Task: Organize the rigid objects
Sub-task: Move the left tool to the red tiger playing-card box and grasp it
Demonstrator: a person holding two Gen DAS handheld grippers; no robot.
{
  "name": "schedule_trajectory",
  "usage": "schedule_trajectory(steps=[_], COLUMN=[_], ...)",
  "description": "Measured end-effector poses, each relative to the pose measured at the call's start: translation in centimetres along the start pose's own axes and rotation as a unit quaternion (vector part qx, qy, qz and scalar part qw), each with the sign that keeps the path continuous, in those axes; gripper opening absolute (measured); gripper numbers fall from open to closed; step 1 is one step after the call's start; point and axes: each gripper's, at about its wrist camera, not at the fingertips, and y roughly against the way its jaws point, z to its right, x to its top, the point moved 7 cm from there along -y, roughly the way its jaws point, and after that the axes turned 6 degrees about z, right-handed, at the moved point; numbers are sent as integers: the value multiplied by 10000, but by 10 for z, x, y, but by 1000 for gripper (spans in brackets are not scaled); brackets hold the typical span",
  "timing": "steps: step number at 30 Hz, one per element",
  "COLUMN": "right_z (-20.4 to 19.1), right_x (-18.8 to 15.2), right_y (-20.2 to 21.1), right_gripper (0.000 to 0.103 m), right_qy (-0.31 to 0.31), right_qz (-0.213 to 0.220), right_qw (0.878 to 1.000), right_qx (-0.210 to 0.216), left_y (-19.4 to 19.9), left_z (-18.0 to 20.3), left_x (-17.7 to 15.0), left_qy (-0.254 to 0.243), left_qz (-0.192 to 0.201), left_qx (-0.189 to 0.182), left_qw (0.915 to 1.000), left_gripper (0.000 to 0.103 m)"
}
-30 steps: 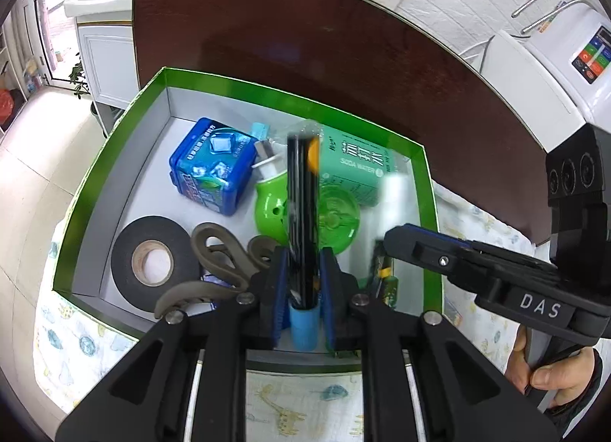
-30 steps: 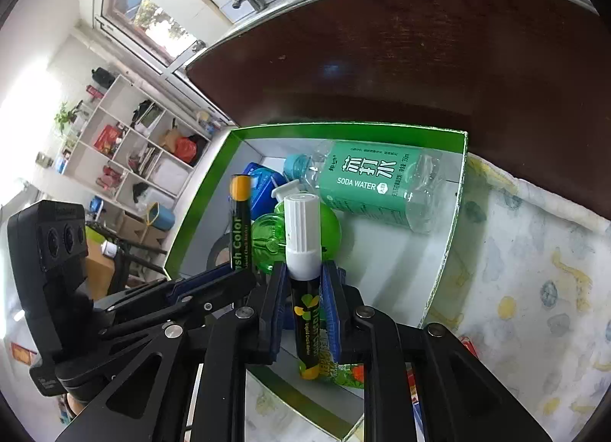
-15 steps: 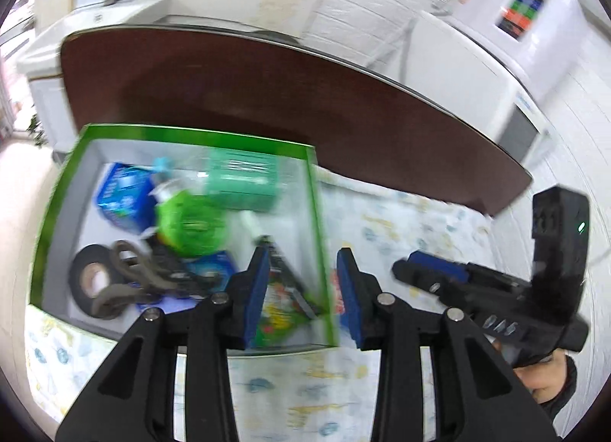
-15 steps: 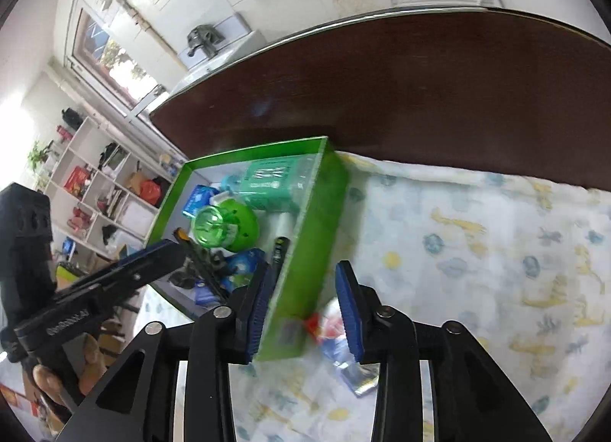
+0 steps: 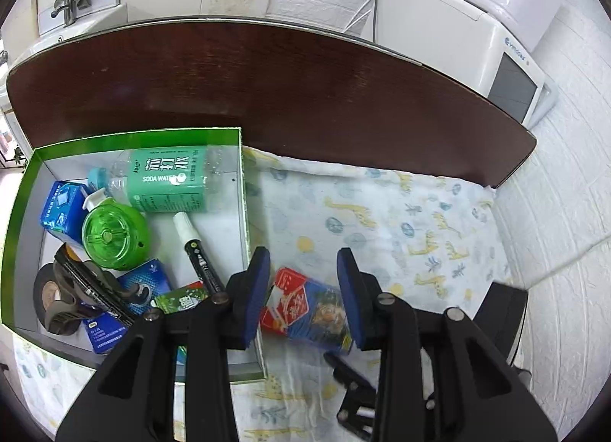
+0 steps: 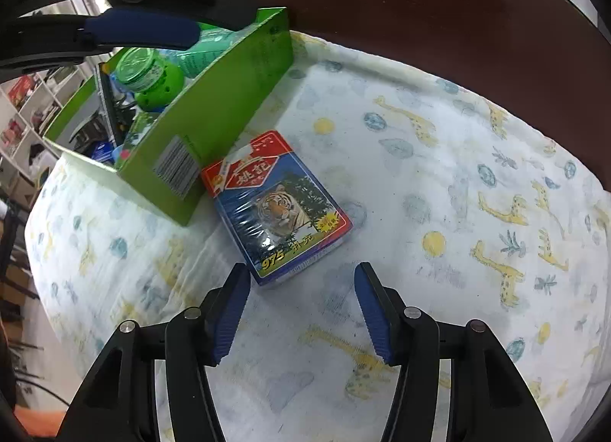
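A green box (image 5: 241,190) on the left holds a soda water bottle (image 5: 168,180), a green round container (image 5: 114,231), a white-capped marker (image 5: 196,247), a black marker (image 5: 91,293), tape and small packs. A blue and red pack of cards with a tiger (image 6: 277,207) lies on the cloth beside the box's right wall; it also shows in the left wrist view (image 5: 307,310). My left gripper (image 5: 303,297) is open and empty above the pack. My right gripper (image 6: 301,316) is open and empty, just short of the pack's near end.
A giraffe-print cloth (image 6: 439,182) covers the near part of the dark brown table (image 5: 305,86). The green box's wall with a barcode (image 6: 214,117) stands right next to the card pack. White appliances (image 5: 469,21) stand behind the table.
Both grippers let go of their markers, which now lie in the box. Both have opened and moved right, out of the box, to the card pack on the cloth.
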Motion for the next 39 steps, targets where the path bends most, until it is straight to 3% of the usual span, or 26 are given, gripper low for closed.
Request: schedule_trajectory(steps=[2,7,11,15,17,22,24,28,35,39], right_z=[12,83,111,106,103,81,80,97,100,99], right_x=[8,25,26,27,31,45,51,50,44,43], right_y=[-2,0,14,25,23,24,12,10,12,8], right_gripper=[57,57,57,57,57,55,50,50,50,50], right_qy=[-228,-1295,-1709,-1759,-1496,-1179,-1197,-1516,-1520,-1565], right_qz=[171,500,648,694,703,659,621,604,577,544], right_qw=[9996,9895,9831,9790,9830,9856,9852,9796,9751,9716], right_qx=[-70,-398,-42,764,798,1013,1054,1172,1510,1692], left_y=[-4,-25,-46,-57,-54,-56,-63,-70,-71,-62], left_z=[1,14,23,16,14,11,14,12,11,12], left_x=[-1,-8,-20,-37,-40,-39,-36,-31,-35,-51], left_qy=[-51,-176,-101,485,569,1012,1086,1106,1729,1995], left_qz=[-52,-329,-646,-1049,-941,-972,-1102,-1160,-1554,-1436], left_qx=[39,-13,75,354,594,793,652,857,701,883], left_qw=[10000,9993,9978,9927,9922,9869,9858,9833,9701,9653], left_gripper=[34,34,34,31,31,29,30,25,23,18])
